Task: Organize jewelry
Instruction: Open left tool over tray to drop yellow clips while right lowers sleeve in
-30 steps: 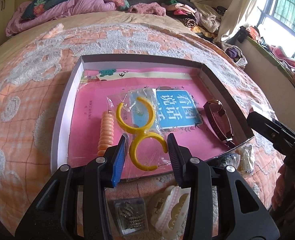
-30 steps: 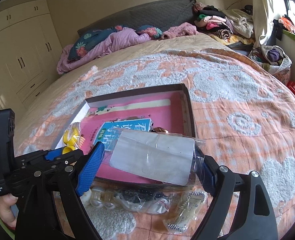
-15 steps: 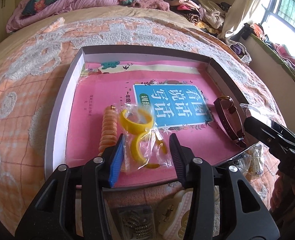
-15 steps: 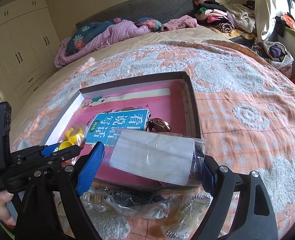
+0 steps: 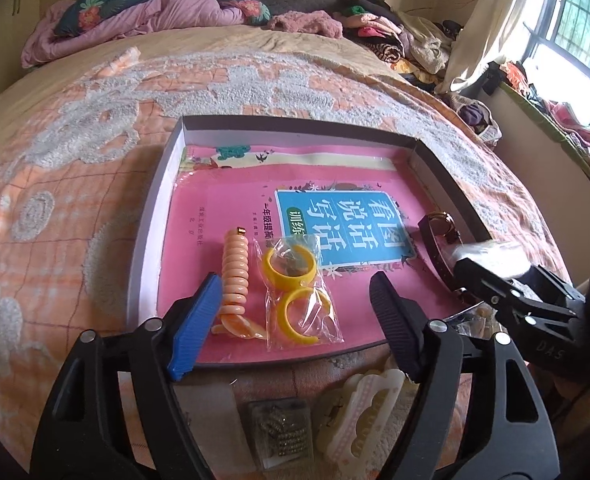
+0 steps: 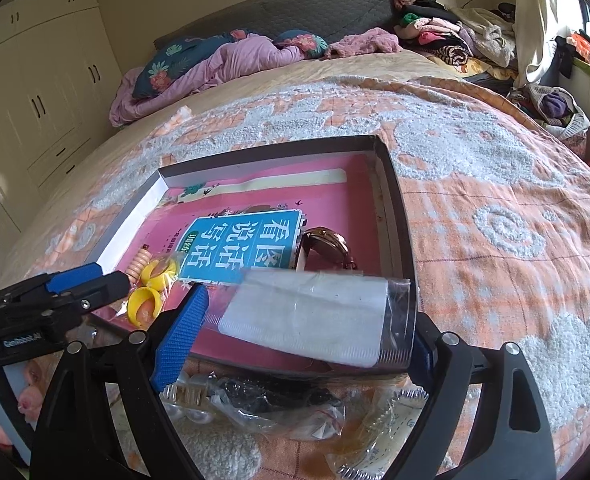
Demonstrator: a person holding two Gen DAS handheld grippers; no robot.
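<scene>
A shallow tray (image 5: 151, 248) lined with a pink book lies on the bed. In it are an orange spiral bracelet (image 5: 235, 276), a clear bag of yellow rings (image 5: 299, 292) and a brown watch (image 5: 439, 232). My left gripper (image 5: 291, 320) hovers over the tray's near edge. Its jaws are opening and the ring bag lies loose between them, untouched by the pads. My right gripper (image 6: 299, 344) is shut on a clear plastic bag with a white card (image 6: 307, 316), held just above the tray's near right corner (image 6: 399, 216), beside the watch (image 6: 327, 244).
Loose pieces lie on the blanket in front of the tray: a white claw clip (image 5: 359, 412), a small clear box of beads (image 5: 283, 432) and several clear bags of jewellery (image 6: 255, 400). Crumpled bedding and piled clothes fill the far side of the bed.
The left jaws spread apart and let go of the ring bag, which now lies flat in the tray beside the orange bracelet. The right gripper still holds its bag, slightly lower.
</scene>
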